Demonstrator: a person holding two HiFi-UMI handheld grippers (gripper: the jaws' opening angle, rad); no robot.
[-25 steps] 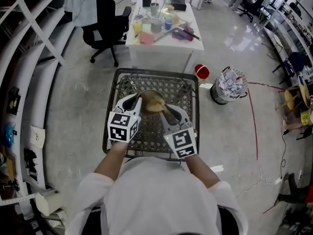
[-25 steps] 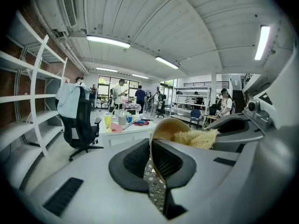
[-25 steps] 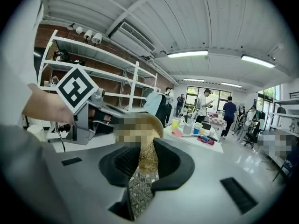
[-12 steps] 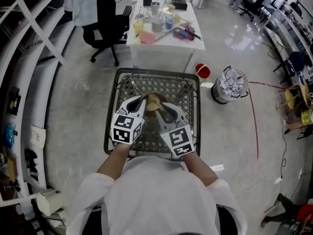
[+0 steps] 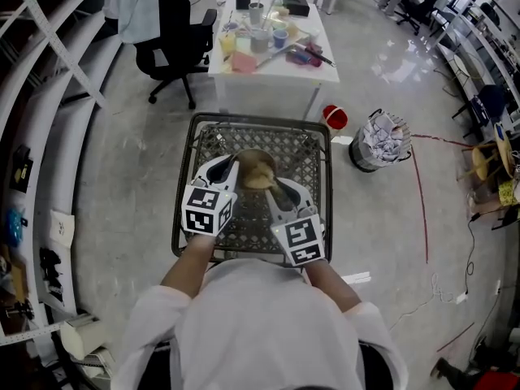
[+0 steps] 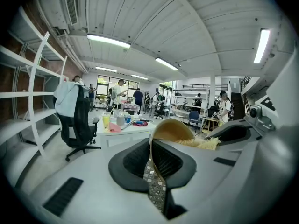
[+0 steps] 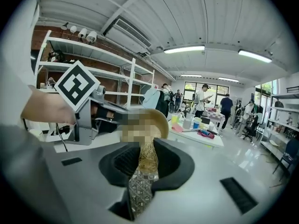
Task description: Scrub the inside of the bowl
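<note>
A tan bowl [image 5: 255, 169] is held tilted above a metal mesh cart [image 5: 313, 149]. My left gripper [image 5: 230, 171] is shut on the bowl's rim; in the left gripper view the thin rim [image 6: 154, 146] stands pinched between the black pads. My right gripper [image 5: 278, 189] is shut on a wad of straw-coloured scrubbing fibre [image 7: 148, 157], which reaches into the bowl [image 7: 156, 118]. The same fibre [image 6: 202, 143] shows at the bowl's mouth [image 6: 172, 129] in the left gripper view. A mosaic patch covers part of the bowl's inside in the right gripper view.
Beyond the cart stands a white table [image 5: 313, 70] with cups and small items. A black office chair [image 5: 175, 35] is at its left. A red object [image 5: 335, 118] and a bin of crumpled paper [image 5: 380, 142] sit on the floor at the right. Shelving runs along the left.
Both grippers and the bowl shifted slightly toward me and right half a second ago, then back; the right gripper's scrubber has moved a little inside the bowl. Both grips are unchanged.
</note>
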